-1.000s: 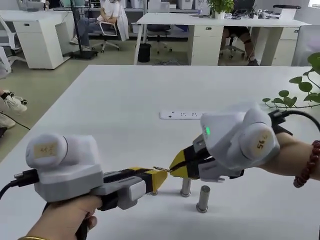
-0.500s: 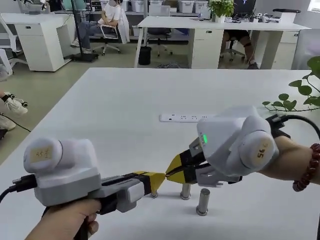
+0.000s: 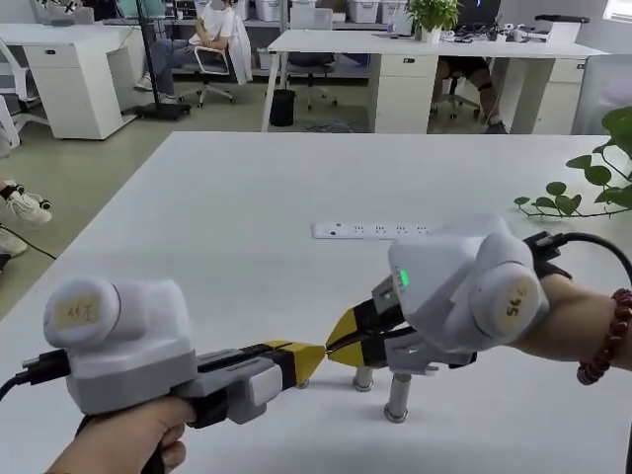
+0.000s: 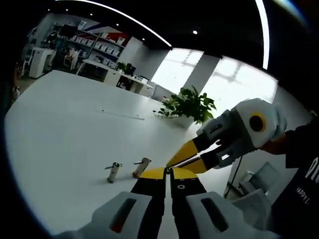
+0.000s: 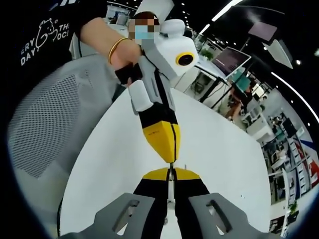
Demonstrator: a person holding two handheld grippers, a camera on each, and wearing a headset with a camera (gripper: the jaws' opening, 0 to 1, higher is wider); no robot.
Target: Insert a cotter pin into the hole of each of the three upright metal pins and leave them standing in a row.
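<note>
Three upright metal pins stand in a row near the table's front: one (image 3: 301,381) half hidden under the left jaws, a middle one (image 3: 363,378) and a taller one (image 3: 397,397). Just above them my left gripper (image 3: 314,354) and right gripper (image 3: 334,350) meet tip to tip, both shut. A thin cotter pin (image 5: 171,175) runs along the slit of the right gripper (image 5: 171,172), and the left gripper (image 5: 171,160) pinches its far end. In the left gripper view, two metal pins (image 4: 114,172) (image 4: 141,167) stand left of the joined tips (image 4: 168,172).
A white power strip (image 3: 370,230) lies mid-table beyond the grippers. A leafy plant (image 3: 592,183) reaches in from the right edge. Desks, chairs and seated people are on the floor past the table's far edge.
The gap between the two grippers has closed: the bare stretch of cotter pin seen a second ago is now covered by tips that touch. The three metal pins have not moved.
</note>
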